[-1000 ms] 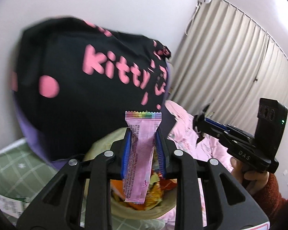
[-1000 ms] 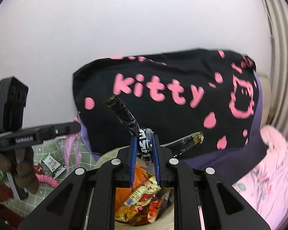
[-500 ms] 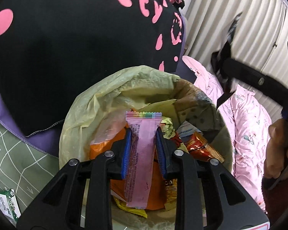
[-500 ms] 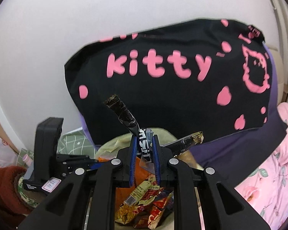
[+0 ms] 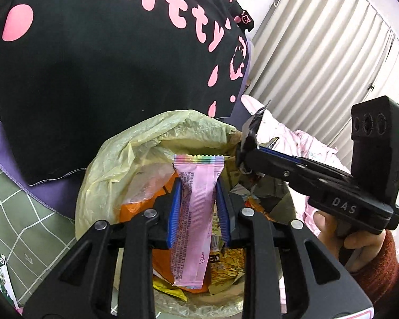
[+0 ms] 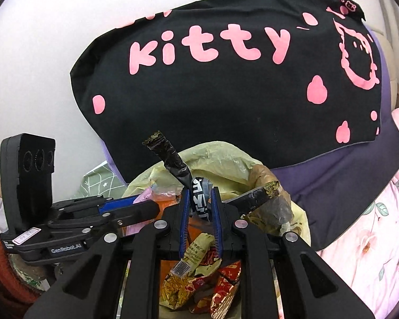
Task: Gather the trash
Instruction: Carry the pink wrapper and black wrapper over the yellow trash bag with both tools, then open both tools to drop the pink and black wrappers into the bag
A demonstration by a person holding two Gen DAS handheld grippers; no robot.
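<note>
**Two grippers holding wrappers above a lined trash bin**

A white wall and pleated pale curtains (image 5: 319, 53) form the background; a large black cushion (image 6: 226, 101) with pink "kitty" lettering leans against the wall, over a purple cover, beside pink floral bedding (image 6: 372, 226) and a green grid-patterned sheet (image 5: 18, 218). In front of the cushion stands the trash bin (image 5: 114, 164), lined with a pale yellow plastic bag and already holding orange, yellow and red snack packets.

Left gripper (image 5: 198, 186): its blue-padded jaws stand narrowly apart and press on both sides of a pink wrapper (image 5: 194, 212) with a rainbow-striped top edge. The wrapper hangs upright, directly over the bin's opening.

Right gripper (image 6: 200, 196): its jaws are nearly closed, pinching a crumpled black wrapper (image 6: 173, 159) with gold-printed ends. One end sticks up to the left and the other juts out to the right, above the bin's contents.

Each gripper appears in the other's view, side by side over the bin. A hand (image 5: 340, 234) in a rust-red sleeve grasps the right gripper's handle.
</note>
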